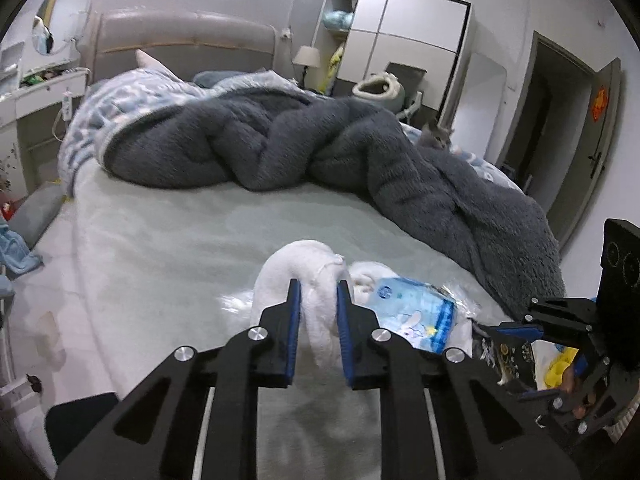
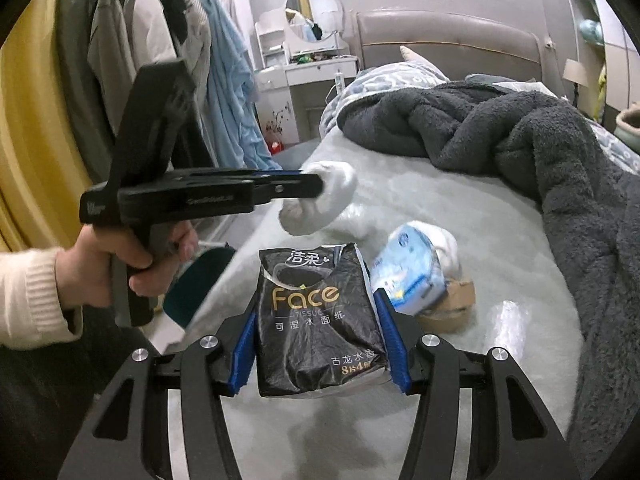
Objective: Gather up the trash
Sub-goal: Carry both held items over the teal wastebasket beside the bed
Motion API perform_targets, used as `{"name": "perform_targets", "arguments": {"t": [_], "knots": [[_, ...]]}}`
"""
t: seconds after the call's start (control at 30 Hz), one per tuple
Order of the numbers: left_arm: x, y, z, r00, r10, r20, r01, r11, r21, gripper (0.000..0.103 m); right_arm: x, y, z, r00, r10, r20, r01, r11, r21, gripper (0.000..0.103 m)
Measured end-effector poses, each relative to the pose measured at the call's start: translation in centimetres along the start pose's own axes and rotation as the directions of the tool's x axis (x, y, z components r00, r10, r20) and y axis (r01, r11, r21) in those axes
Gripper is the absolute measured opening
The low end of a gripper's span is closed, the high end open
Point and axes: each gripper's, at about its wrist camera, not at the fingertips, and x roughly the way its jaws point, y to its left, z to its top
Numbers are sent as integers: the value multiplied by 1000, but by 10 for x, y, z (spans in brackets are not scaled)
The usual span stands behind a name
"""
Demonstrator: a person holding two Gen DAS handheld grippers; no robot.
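My left gripper (image 1: 318,294) is shut on a white sock (image 1: 308,276) and holds it above the bed; it also shows in the right wrist view (image 2: 320,200). My right gripper (image 2: 318,308) is shut on a black tissue pack (image 2: 316,312) marked "Face"; the pack also shows at the right of the left wrist view (image 1: 506,354). A blue and white tissue pack (image 2: 412,272) lies on the bed beside it, on another white sock (image 2: 446,248) and a brown roll of tape (image 2: 452,304). It also shows in the left wrist view (image 1: 416,316).
A rumpled dark grey blanket (image 1: 320,144) covers the far and right side of the bed (image 1: 160,248). A grey cat (image 1: 434,138) sits at its far right. A white dressing table (image 2: 308,76) and hanging clothes (image 2: 224,92) stand on the left.
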Motion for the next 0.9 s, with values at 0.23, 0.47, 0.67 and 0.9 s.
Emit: {"name": "perform_targets", "arguments": {"t": [0.23,0.47,0.67,0.9], "knots": [[-14,30,-2,997,80,-13,-80,996,-38,19,18,9,24,999,-41,19,41,999,12,55],[-26,63,-13,987,147,-68,-153,985,-85,19,44,25,41,997,-72,16,72,997,10,55],[-45,96,-18,976,202,-78,-211,970,-118,19,64,48,63,998,-63,13,63,998,-6,55],[-63,132,-34,958,256,-127,-274,951,-146,19,90,79,83,1000,-20,7,20,999,-34,55]]}}
